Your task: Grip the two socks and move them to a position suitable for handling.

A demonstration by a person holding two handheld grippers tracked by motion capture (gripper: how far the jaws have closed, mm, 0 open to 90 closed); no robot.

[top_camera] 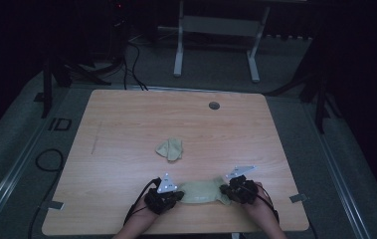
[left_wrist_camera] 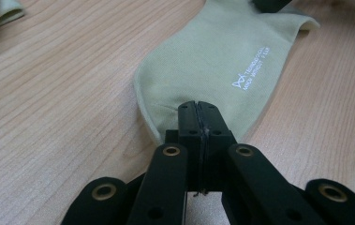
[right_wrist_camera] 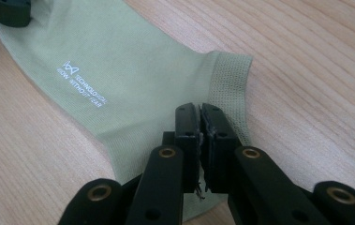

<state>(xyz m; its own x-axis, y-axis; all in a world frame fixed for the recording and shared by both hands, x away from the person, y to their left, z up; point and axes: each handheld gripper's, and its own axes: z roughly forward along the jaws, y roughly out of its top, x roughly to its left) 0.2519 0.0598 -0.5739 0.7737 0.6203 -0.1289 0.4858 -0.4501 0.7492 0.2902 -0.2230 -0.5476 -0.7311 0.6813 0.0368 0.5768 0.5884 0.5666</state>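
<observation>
**Sock pinched at both ends, low in the frame**

Your left claw (top_camera: 168, 196) is clamping the toe end of the pale green sock (top_camera: 201, 192), lying flat at the bottom centre on the bench (top_camera: 126, 129). Your right claw (top_camera: 235, 189) is biting its ribbed cuff. Pulling unevenly could slip the thin fabric free. A second sock (top_camera: 170, 149) is lying bunched mid-frame. Dim lighting is blurring the high view.

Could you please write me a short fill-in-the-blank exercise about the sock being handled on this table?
1. The left gripper and the right gripper each pinch one ____ of the flat green sock.
2. The lettering on that sock is ____ in colour.
3. The other sock, lying farther up the wooden table, is ____, not flat.

Missing words: end; white; crumpled
</observation>
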